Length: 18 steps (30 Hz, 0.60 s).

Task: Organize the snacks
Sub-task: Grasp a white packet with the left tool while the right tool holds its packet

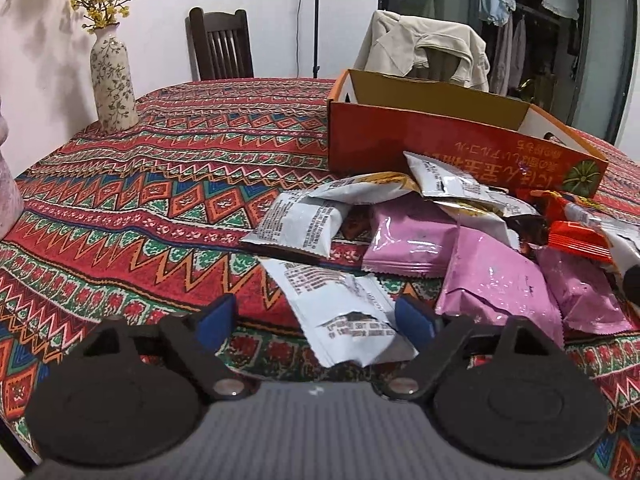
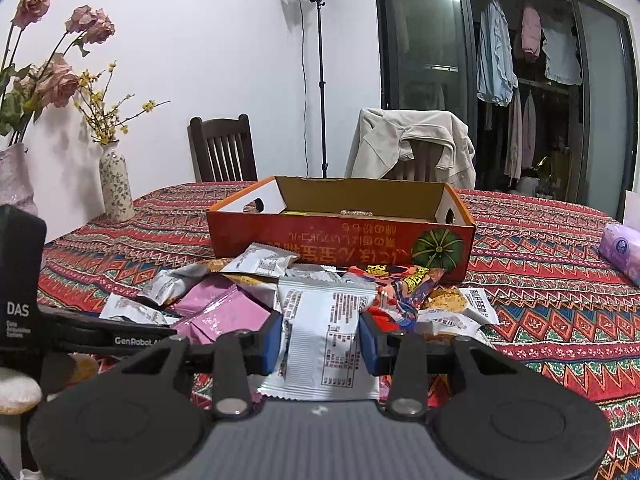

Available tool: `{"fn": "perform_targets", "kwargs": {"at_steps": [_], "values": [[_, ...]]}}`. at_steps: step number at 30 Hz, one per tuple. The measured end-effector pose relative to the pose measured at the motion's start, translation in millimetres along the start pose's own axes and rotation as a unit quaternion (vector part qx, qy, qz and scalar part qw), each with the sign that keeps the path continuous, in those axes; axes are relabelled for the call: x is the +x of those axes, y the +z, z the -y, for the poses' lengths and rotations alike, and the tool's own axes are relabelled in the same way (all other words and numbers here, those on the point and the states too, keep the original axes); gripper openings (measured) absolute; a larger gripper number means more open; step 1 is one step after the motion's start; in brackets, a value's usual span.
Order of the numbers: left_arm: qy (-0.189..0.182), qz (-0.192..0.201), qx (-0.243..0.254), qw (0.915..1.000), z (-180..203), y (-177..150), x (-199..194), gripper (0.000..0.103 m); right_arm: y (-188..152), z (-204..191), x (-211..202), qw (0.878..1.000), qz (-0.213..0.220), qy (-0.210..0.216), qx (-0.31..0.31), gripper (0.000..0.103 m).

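Observation:
A pile of snack packets lies on the patterned tablecloth in front of an open orange cardboard box [image 1: 440, 140], which also shows in the right wrist view [image 2: 340, 236]. My left gripper [image 1: 316, 320] is open, its blue pads either side of a white packet [image 1: 344, 312] at the pile's near edge, not touching it on the left. Pink packets [image 1: 496, 280] lie just right of it. My right gripper [image 2: 320, 340] is shut on a white packet [image 2: 324, 340], held between both blue pads above the pile [image 2: 248, 300]. The left gripper's body [image 2: 24, 280] shows at the left.
A floral vase [image 1: 112, 80] with yellow twigs stands at the table's far left. A pink vase [image 2: 16, 184] holds dried roses. Two chairs [image 2: 224, 148] stand behind the table, one draped with a beige jacket [image 2: 412, 140]. A purple tissue pack [image 2: 624, 252] lies at the right.

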<state>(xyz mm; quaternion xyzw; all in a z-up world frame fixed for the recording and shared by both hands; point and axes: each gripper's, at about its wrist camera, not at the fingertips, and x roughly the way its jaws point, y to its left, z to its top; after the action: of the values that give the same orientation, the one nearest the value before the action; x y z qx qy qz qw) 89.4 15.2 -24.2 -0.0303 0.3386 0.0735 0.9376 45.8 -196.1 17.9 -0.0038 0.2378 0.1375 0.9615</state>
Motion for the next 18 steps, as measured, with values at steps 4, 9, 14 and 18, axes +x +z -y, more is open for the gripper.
{"fn": "perform_targets", "kwargs": {"at_steps": [4,9,14,18], "values": [[-0.005,0.009,0.002,0.9999,-1.0,-1.1,-3.7,0.06,-0.8,0.3,1.1,1.0,-0.002,0.001,0.002,0.039],[-0.016,0.014,-0.006,0.9998,-7.8,-0.9,-7.7,0.027,-1.1,-0.1,1.9,1.0,-0.003,0.001,0.003,0.039],[-0.019,0.019,-0.005,0.9996,-10.8,-1.9,-10.4,0.022,-1.0,-1.2,2.8,1.0,-0.005,0.001,0.004,0.039],[-0.019,0.025,-0.004,0.9995,-12.1,-1.7,-14.3,0.02,-1.0,-1.7,1.3,1.0,-0.003,0.0,0.005,0.039]]}}
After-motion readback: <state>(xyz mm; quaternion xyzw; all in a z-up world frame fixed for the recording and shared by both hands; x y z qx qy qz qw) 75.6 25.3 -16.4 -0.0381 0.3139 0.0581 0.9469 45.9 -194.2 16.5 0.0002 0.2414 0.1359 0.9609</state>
